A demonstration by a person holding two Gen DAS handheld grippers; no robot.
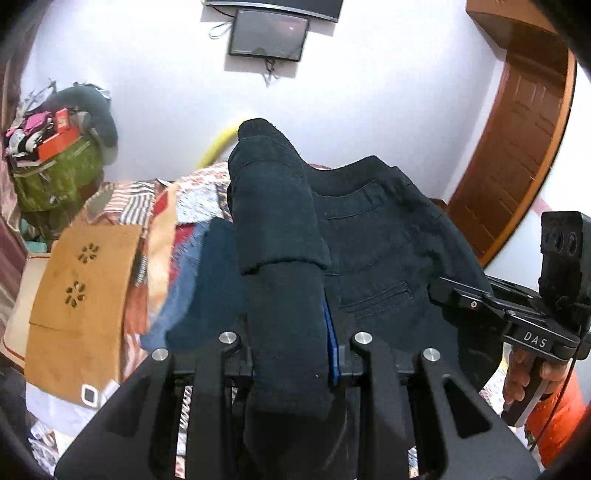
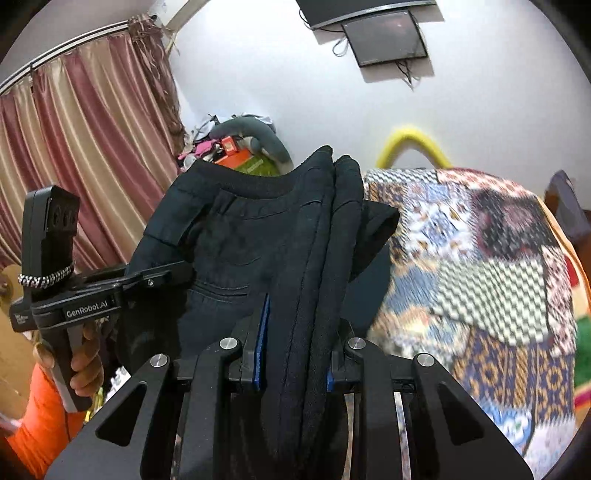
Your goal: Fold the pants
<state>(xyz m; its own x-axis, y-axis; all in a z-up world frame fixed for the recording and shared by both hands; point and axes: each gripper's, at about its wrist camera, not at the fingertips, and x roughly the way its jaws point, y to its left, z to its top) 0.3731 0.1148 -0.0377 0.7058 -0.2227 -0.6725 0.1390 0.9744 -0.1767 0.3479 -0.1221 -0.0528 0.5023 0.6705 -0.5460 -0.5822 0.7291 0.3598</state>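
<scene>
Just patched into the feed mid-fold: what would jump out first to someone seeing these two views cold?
The dark pants dominate both views, lifted above the patchwork bedspread and strung between the two grippers. The left gripper is shut on a thick bunched fold, and the right gripper clamps stacked seamed layers. Behind, a dark screen hangs on the white wall.

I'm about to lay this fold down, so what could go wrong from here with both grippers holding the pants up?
1. The left gripper pinches a thick bunched roll of the pants; layers may slip free unevenly.
2. The right gripper clamps several stacked edges, so the fold could land crooked.
3. The patterned bedspread looks rumpled, and the slack cloth hanging between the grippers might wrinkle on it.
</scene>
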